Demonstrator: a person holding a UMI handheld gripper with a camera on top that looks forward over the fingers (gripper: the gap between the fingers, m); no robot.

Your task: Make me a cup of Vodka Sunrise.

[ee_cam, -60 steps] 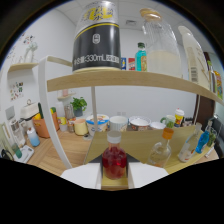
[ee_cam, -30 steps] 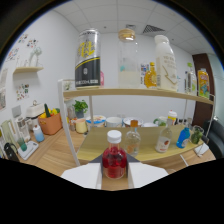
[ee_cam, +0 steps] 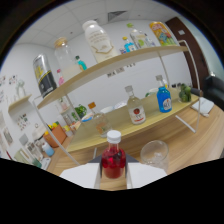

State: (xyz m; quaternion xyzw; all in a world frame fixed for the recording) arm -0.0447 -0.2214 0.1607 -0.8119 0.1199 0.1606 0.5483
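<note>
Wooden shelf [ee_cam: 150,120] behind, red bottle [ee_cam: 113,161] upright, cap up

Small clear bottle of red liquid with a white screw cap [ee_cam: 113,159], upright, cap on, sits between the gripper's [ee_cam: 114,176] jaws, which press on its sides and hold it clear of the table. Empty clear stemless glass [ee_cam: 154,153] stands upright just beside it, near the front edge of the light wooden table [ee_cam: 150,125]. Clear glass bottle with a red-and-white label [ee_cam: 135,107] stands upright farther back on the table, well apart from both.
</note>
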